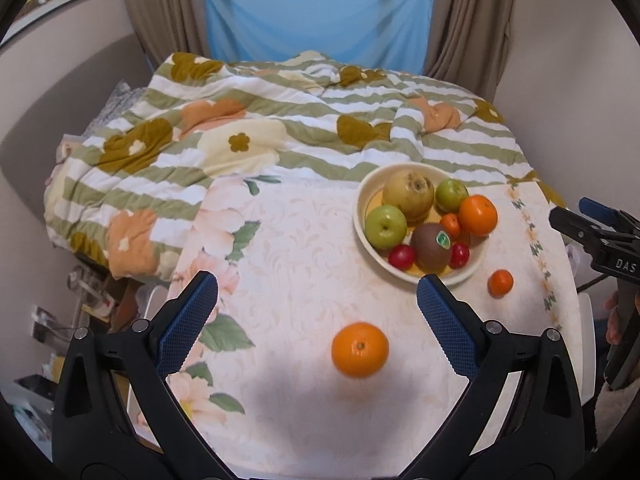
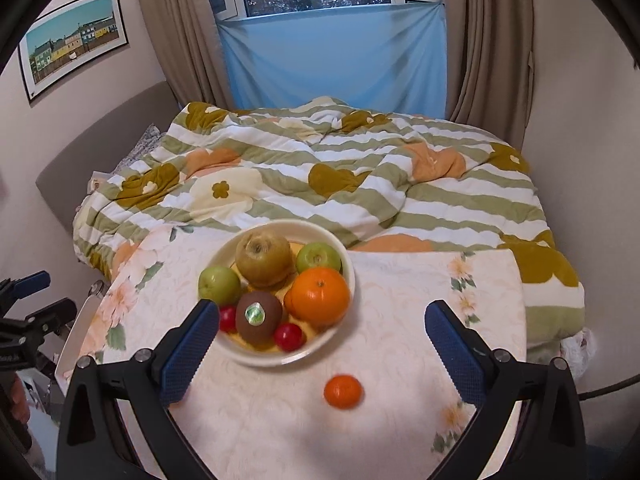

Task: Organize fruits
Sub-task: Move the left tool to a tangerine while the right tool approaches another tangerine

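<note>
Orange [image 1: 360, 349] between open left tongs [image 1: 317, 296]

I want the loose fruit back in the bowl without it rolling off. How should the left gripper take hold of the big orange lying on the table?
Grip the big orange across its widest middle, coming down from above with the open left gripper. It is round, stem end facing up, and free all around on the table, so a pad on each side should hold it; a low or off-centre pinch would probably squirt it away.

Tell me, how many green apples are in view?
2, both in the bowl: one green apple at its near-left side, the other green apple at the back right, behind the big orange. More may hide underneath.
</note>
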A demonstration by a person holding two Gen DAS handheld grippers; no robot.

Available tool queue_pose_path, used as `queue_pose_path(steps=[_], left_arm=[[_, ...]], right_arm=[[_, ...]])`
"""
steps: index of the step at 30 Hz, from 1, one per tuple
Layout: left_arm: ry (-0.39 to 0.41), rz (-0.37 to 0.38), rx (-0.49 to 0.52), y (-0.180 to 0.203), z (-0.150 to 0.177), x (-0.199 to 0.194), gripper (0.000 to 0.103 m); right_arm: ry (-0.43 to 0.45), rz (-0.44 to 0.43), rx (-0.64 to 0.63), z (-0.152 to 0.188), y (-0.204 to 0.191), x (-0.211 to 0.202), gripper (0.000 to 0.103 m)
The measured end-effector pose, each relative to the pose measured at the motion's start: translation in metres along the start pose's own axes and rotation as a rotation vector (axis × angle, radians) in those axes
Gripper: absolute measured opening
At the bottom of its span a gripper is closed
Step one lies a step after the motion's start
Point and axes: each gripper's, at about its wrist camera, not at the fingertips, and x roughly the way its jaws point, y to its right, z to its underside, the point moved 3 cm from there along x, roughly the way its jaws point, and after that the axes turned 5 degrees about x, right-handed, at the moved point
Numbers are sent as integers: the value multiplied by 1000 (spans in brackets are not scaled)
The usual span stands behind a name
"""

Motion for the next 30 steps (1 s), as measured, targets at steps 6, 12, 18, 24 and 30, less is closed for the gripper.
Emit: queue_pose_path(steps=[6, 12, 18, 24, 30], left_arm=[[-22, 21, 7, 1, 18, -2, 103], [-69, 55, 32, 6, 40, 12, 103], [-120, 100, 67, 10, 65, 43, 103], [-145, 177, 101, 18, 82, 73, 103], [-172, 190, 154, 32, 90, 96, 103]], right_arm=[[-12, 41, -24, 21, 2, -15, 103], [-42, 90, -29, 44, 6, -12, 103], [-87, 132, -27, 68, 11, 8, 103], [-103, 133, -36, 87, 21, 30, 103], [-134, 153, -40, 102, 25, 48, 103]])
